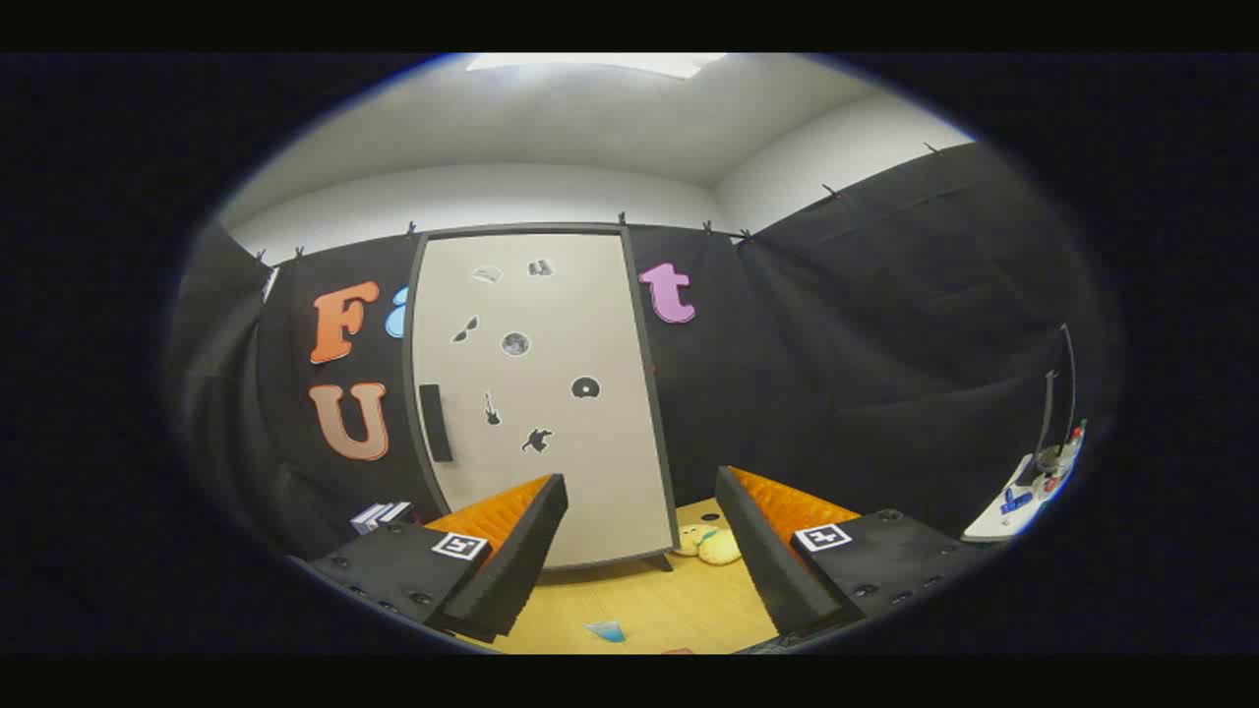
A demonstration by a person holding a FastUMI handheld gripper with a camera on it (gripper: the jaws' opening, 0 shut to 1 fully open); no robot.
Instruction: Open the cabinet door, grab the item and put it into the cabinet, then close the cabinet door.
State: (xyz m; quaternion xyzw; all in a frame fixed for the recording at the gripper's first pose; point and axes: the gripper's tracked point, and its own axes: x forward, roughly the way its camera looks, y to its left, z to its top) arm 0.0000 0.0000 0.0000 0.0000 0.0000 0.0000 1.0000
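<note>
Hovering with fingers spread and empty, the gripper (639,551) faces the closed cabinet door (536,393), its handle (435,423) off-centre, so a missed hook threatens, plush toy (710,544) beside the door's base.

Booth walls (866,324): black cloth, clipped along the top edge, wrapping around on both sides of the wooden tabletop (679,600). White room wall (472,197) shows above the cloth, meeting a second white wall at a corner up and to the right. Ceiling (590,118) is white with a bright rectangular light panel (590,63) overhead. Tabletop is light yellowish wood, evenly lit. Far right of the tabletop, a white surface (1013,506) with small coloured items, too small to identify. Thin upright black stands rise from it.
</note>
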